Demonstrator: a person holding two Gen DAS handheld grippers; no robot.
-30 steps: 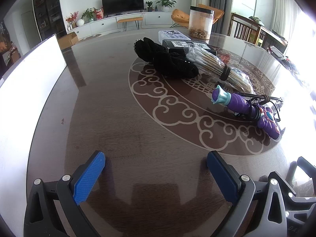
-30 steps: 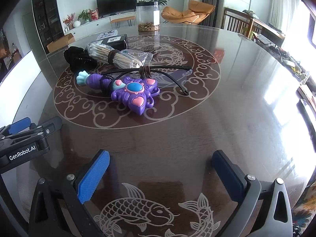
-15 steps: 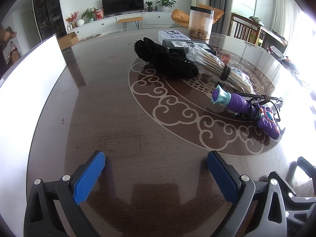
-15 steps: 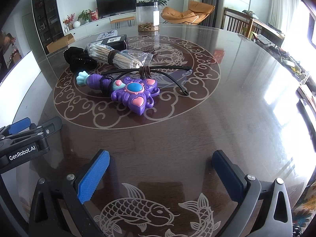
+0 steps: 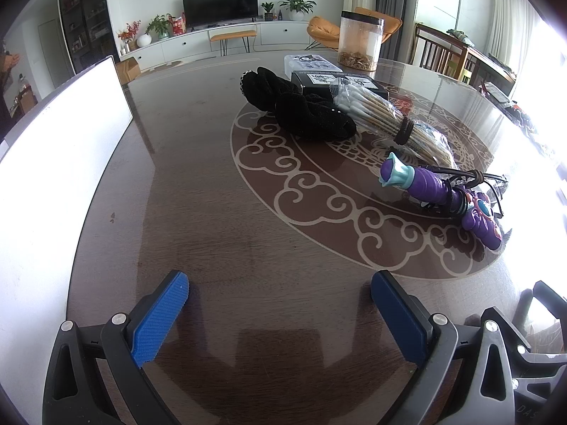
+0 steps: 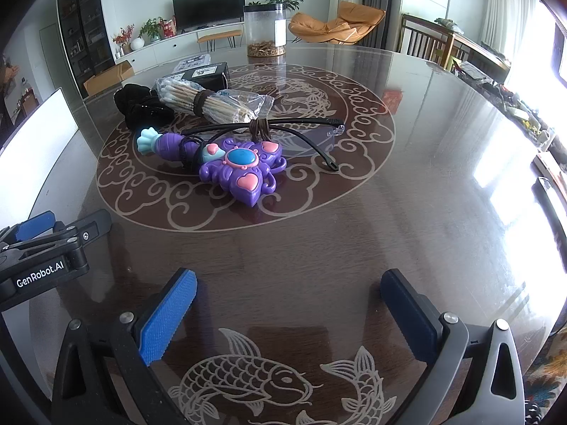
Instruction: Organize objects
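Observation:
A purple toy wand (image 6: 226, 163) with a teal handle end lies mid-table, a black hair tie around its neck; it also shows in the left wrist view (image 5: 436, 191). Behind it lie glasses (image 6: 304, 131) with black arms, a bag of cotton swabs (image 6: 212, 102) bound with a brown tie, a black knit glove (image 5: 304, 109) and a black box (image 5: 336, 83). My left gripper (image 5: 280, 315) is open and empty, low over the near left table. My right gripper (image 6: 288, 313) is open and empty over the fish pattern. The left gripper also shows in the right wrist view (image 6: 42, 248).
A clear jar (image 6: 265, 32) with dried bits stands at the far side of the round dark table (image 6: 407, 212). A flat clear case (image 5: 308, 63) lies by the black box. A white board (image 5: 60, 148) stands along the table's left edge. Chairs stand beyond the right rim.

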